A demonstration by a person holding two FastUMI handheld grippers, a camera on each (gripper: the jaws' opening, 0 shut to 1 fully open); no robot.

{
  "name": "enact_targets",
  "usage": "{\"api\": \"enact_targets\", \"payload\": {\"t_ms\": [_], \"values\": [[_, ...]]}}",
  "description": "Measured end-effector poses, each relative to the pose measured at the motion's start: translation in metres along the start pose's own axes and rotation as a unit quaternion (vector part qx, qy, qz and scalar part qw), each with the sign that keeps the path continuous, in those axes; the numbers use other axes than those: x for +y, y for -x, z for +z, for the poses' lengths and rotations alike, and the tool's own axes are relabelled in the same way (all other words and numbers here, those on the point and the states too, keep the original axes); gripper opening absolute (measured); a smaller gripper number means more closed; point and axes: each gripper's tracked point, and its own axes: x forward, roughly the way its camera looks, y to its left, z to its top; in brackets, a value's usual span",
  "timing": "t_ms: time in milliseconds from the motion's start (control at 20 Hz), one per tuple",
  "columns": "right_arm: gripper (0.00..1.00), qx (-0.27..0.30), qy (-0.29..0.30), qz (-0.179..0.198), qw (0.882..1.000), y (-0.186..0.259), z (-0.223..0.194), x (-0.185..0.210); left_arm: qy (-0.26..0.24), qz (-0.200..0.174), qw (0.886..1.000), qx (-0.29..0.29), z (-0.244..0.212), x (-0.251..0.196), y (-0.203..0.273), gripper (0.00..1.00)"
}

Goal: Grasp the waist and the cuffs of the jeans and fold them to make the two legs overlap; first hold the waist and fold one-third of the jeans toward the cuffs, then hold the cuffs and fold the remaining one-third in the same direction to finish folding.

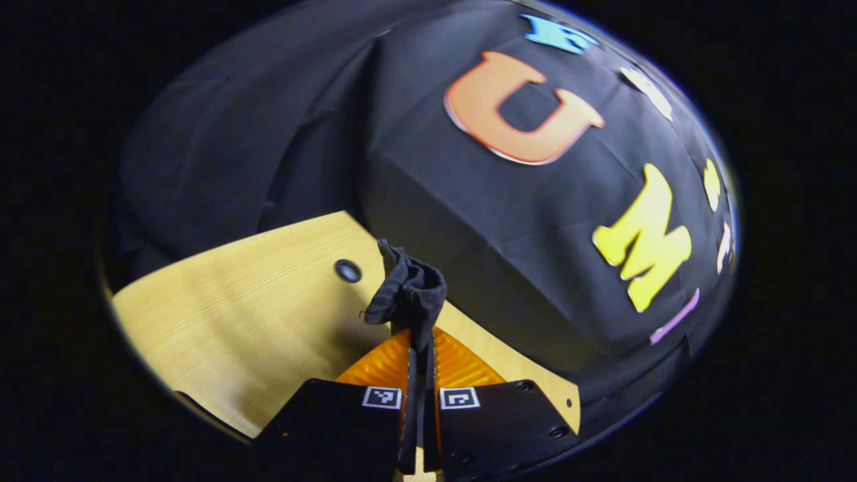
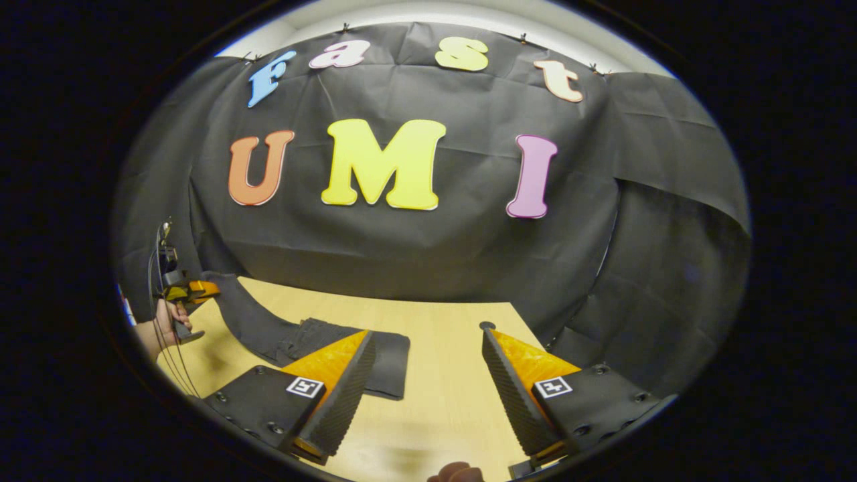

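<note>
A bunched edge of the dark jeans (image 1: 406, 291) sticks up from between my left gripper's (image 1: 420, 345) two fingers, which are shut on it above the wooden table (image 1: 227, 314). In the right gripper view the dark jeans (image 2: 321, 338) lie partly folded on the table's left half, one end rising in a strip to the left gripper (image 2: 191, 290) held by a hand (image 2: 157, 328) at far left. My right gripper (image 2: 428, 358) stands open above the table, nothing between its fingers, to the right of the folded jeans.
A small round dark hole (image 1: 347, 270) marks the table near its far edge. The black cloth wall (image 2: 415, 248) closes the table's far side and right side. Bare light wood (image 2: 442, 381) stretches between the jeans and the right edge.
</note>
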Motion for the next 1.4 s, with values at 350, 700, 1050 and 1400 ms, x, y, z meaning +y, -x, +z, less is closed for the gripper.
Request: {"api": "enact_targets", "payload": {"t_ms": [350,700,1050,1400], "values": [[0.98,-0.006,-0.025,-0.043,0.999,0.024,-0.004,-0.047,-0.153,-0.064,0.986,-0.021,-0.018,-0.106,0.007,0.07],[0.98,0.002,-0.044,-0.1,0.994,0.041,-0.018,-0.104,-0.29,-0.145,0.946,-0.002,-0.101,-0.201,0.011,0.07],[0.98,0.029,-0.045,-0.136,0.989,0.048,-0.041,-0.144,-0.397,-0.172,0.901,0.033,-0.217,-0.239,-0.016,0.07],[0.98,0.057,-0.025,-0.134,0.989,0.036,-0.063,-0.162,-0.388,-0.154,0.903,0.102,-0.293,-0.225,-0.04,0.21]]}}
